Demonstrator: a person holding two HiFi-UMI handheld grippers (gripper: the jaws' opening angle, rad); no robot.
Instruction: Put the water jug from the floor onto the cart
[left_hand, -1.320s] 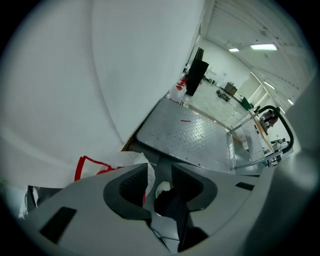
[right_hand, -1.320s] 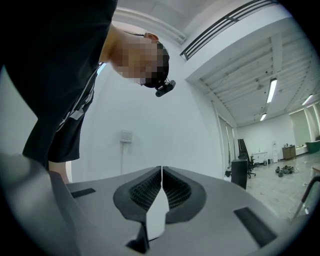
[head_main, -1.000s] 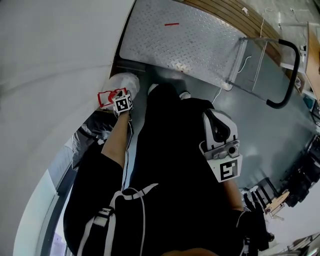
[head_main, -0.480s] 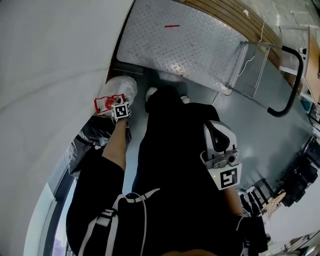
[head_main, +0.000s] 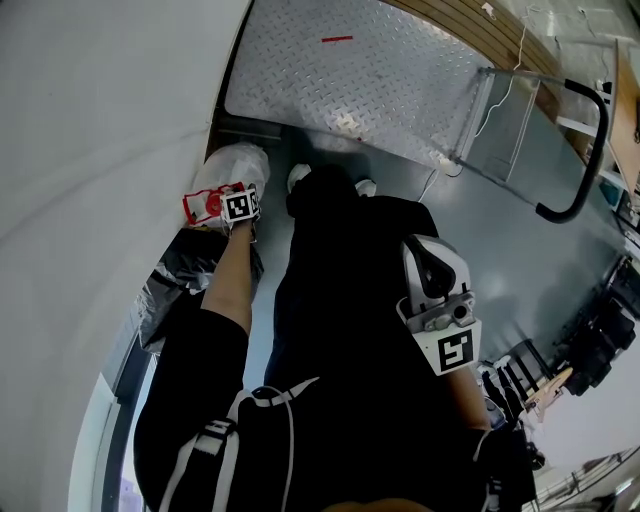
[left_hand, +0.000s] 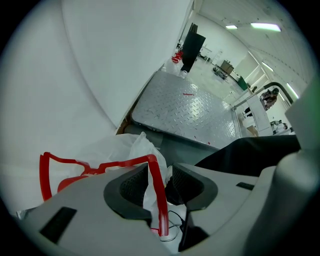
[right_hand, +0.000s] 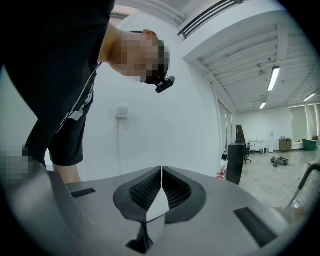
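The water jug (head_main: 232, 168) stands on the floor by the white wall, wrapped in white plastic (left_hand: 115, 150), with a red handle (head_main: 203, 205) on top. My left gripper (head_main: 232, 200) reaches down to it. The red handle (left_hand: 156, 185) runs between its two pads, and the left gripper (left_hand: 159, 182) is shut on it. The cart (head_main: 370, 80), a flat diamond-plate deck (left_hand: 185, 110) with a black push handle (head_main: 585, 150), lies just beyond the jug. My right gripper (head_main: 432, 268) hangs at the person's right side; in its own view the right gripper (right_hand: 161, 172) is shut on nothing.
A curved white wall (head_main: 100, 150) closes off the left. A crumpled black and silver bag (head_main: 175, 285) lies behind the jug. The person's shoes (head_main: 300, 178) stand at the cart's near edge. Dark chairs and gear (head_main: 600, 340) crowd the right.
The left gripper and the red handle have shifted slightly left, toward the wall, together. The right gripper has hardly moved.
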